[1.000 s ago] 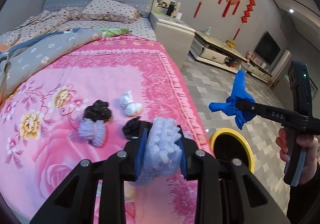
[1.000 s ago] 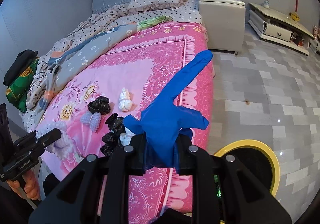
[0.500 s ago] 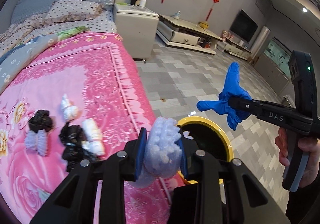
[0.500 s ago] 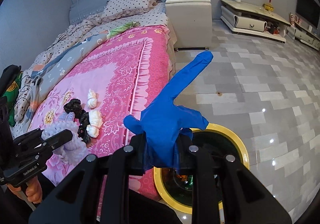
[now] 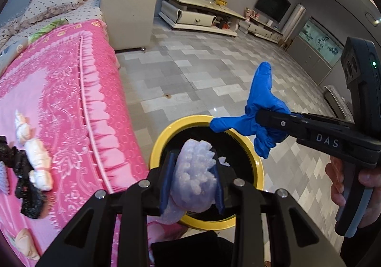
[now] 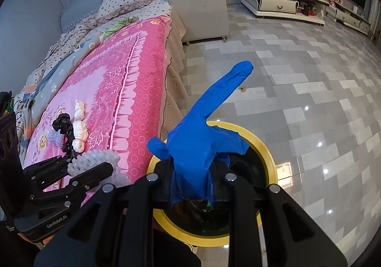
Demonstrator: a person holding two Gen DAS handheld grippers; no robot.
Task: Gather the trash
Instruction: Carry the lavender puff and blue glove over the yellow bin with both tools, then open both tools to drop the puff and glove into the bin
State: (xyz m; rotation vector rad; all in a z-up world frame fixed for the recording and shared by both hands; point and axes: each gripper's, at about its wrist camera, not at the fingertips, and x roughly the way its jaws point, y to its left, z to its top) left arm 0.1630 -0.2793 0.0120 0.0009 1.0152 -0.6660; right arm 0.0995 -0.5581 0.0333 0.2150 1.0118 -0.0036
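- Both grippers have swung off the pink bedspread (image 5: 59, 90) since a second ago and now hang over the yellow-rimmed bin (image 5: 159, 145) on the tiled floor (image 5: 190, 71), just beside the bed's frilled edge.
- The left gripper (image 5: 191, 175) is clamped on a pale lilac foam net (image 5: 194, 171), held above the near part of the bin's dark mouth; in the right wrist view the same wad (image 6: 95, 159) appears closer to the bed side of the rim.
- The right gripper (image 6: 191, 186) is pinched on a crumpled blue glove (image 6: 202, 140), one finger of it sticking stiffly upward and the bulk hanging over the bin's far rim (image 6: 262, 145).
- Judged risk: the glove's loose finger and cuff reach past the rim, so a release from here could drape it over the yellow edge or drop it on the tiles.
- Judged risk: the springy foam net may cling to a blue pad (image 5: 165, 181) as the jaws part, or bounce off the rim toward the bed.
- The two tools sit near each other over one small opening; opening both at once could knock one against the other.
- More rubbish waits on the bedspread: a black bag (image 5: 23, 181) and knotted white wads (image 5: 38, 162), so the job looks far from finished.
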